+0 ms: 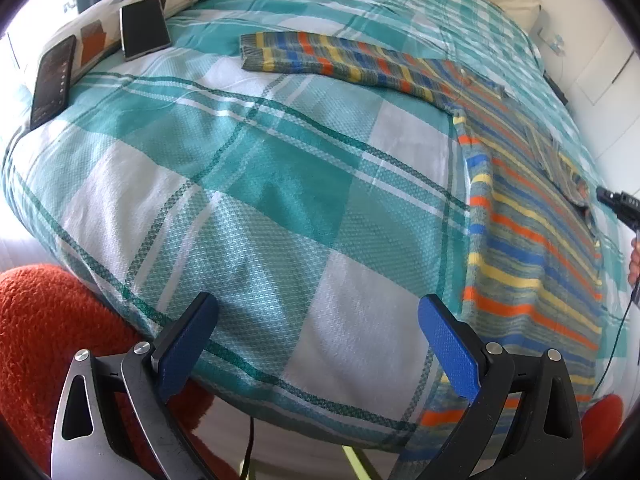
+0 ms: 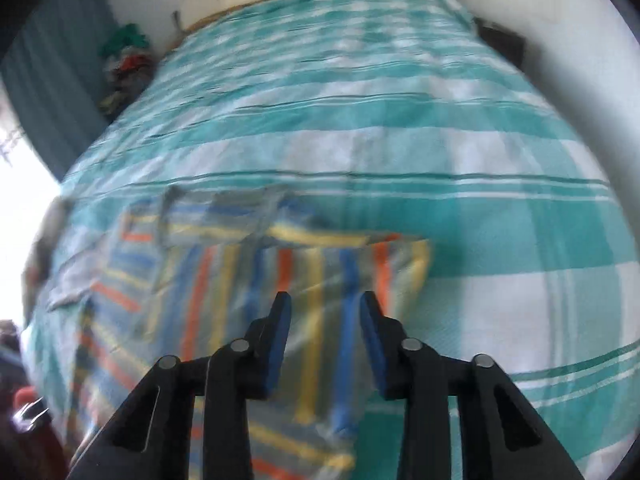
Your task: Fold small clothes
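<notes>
A small striped sweater (image 1: 532,236), grey with orange, blue and yellow bands, lies flat on the teal plaid bedspread (image 1: 248,184). One sleeve (image 1: 320,58) stretches out to the far left. My left gripper (image 1: 318,316) is open and empty above bare bedspread, left of the sweater's body. My right gripper (image 2: 325,312) is open, hovering just above the sweater's folded sleeve (image 2: 312,292); that view is motion-blurred. The right gripper's tip also shows at the right edge of the left wrist view (image 1: 618,204).
Two phones (image 1: 54,80) (image 1: 144,28) rest on a patterned pillow (image 1: 120,12) at the far left. An orange fuzzy fabric (image 1: 52,332) lies below the bed edge. A pile of clothes (image 2: 124,68) sits beyond the bed, by a curtain.
</notes>
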Demonstrator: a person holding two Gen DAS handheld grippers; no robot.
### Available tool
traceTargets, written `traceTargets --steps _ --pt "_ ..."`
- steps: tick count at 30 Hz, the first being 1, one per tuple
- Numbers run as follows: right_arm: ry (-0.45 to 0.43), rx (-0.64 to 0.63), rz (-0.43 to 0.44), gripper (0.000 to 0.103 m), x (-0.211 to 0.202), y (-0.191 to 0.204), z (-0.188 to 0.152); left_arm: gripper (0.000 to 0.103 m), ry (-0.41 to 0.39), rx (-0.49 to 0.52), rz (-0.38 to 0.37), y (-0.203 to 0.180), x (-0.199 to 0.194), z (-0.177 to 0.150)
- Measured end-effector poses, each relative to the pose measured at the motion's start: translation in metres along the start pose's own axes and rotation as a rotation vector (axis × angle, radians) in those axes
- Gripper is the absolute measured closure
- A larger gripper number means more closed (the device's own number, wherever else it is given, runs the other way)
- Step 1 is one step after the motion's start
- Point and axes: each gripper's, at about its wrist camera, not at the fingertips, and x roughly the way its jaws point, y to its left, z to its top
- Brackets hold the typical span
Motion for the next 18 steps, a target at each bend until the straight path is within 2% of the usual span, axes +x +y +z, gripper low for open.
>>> traceTargets --steps 1,2,3,5,7,10,13,16,17,18 --pt "0.045 -0.024 -0.024 0.088 0.007 0.002 -0.013 0.003 -0.002 0.001 -0.001 0.000 -0.001 0.000" --pt "0.128 -0.043 -0.111 0.088 0.022 -0.004 -0.030 0.003 -0.002 0.004 -0.003 -0.001 -0.001 -0.001" --pt "0.192 -0.039 -0.169 0.094 0.033 -0.014 -0.041 0.003 0.002 0.008 -0.004 -0.001 -0.001 -0.001" --pt "0.149 0.015 -0.159 0.099 0.019 -0.028 -0.051 0.003 0.015 0.017 0.006 -0.001 0.001 -0.003" --pt "0.117 0.037 -0.210 0.091 -0.003 -0.027 -0.052 0.003 0.012 0.022 0.006 -0.001 -0.001 -0.006" --pt "0.091 -0.031 -0.182 0.090 -0.037 -0.002 -0.060 0.003 -0.008 0.033 0.002 -0.002 -0.006 -0.008" --pt "0.136 -0.073 -0.097 0.086 -0.058 0.030 -0.091 0.003 -0.016 0.034 -0.004 -0.003 -0.008 -0.009" --pt "0.231 -0.062 0.003 0.085 -0.060 0.055 -0.145 0.003 -0.022 0.042 -0.007 -0.004 -0.010 -0.010" --pt "0.280 -0.066 0.007 0.085 -0.059 0.060 -0.168 0.002 -0.021 0.044 -0.006 -0.004 -0.010 -0.011" --pt "0.335 -0.072 -0.027 0.085 -0.055 0.060 -0.189 0.002 -0.013 0.047 -0.003 -0.003 -0.008 -0.011"
